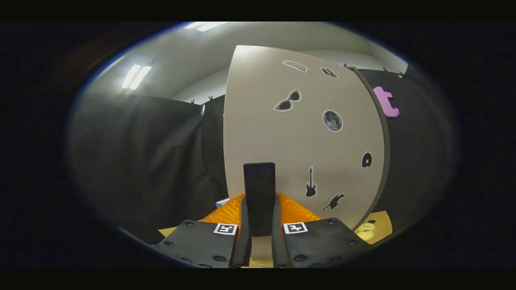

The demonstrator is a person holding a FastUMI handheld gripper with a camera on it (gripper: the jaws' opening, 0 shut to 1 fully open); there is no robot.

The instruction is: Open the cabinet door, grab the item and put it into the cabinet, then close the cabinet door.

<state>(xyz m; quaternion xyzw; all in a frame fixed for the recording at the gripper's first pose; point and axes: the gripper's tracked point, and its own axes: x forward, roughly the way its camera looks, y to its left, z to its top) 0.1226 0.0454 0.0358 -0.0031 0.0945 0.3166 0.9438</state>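
The gripper (260, 225) points up and forward, and its 2 fingers (244, 237) stand close together, each pressing a side of a dark flat block (260, 197) that rises upright between them; this block is the item of the task, clamped at its lower part, with its top well above the fingertips. Each finger base carries a small square marker (225, 228) on a dark plate with screws. Just behind the block, to both sides of it, lies something ribbed and orange (294, 211), low down; what it is cannot be told. Beyond the block stands the cabinet (298, 137), a tall pale panel that curves with the lens, its face turned toward the gripper; whether this face is a door or a side wall cannot be told, and no opening or inside of the cabinet is in sight. The panel bears small stickers: sunglasses (288, 101), a moon (332, 121), a guitar (310, 183), a dark animal shape (333, 202), a small dark ring-like shape (366, 160), and 2 more near the top too small to make out. A dark edge (385, 133) runs down the panel's right side. At the foot of the cabinet, right of the fingers, lies a yellowish sheet (381, 225) with a small cartoon figure (366, 230) on it. Left of the cabinet hangs black cloth (141, 161), clipped along its top. Above are a pale ceiling and 2 strip lights (136, 76).
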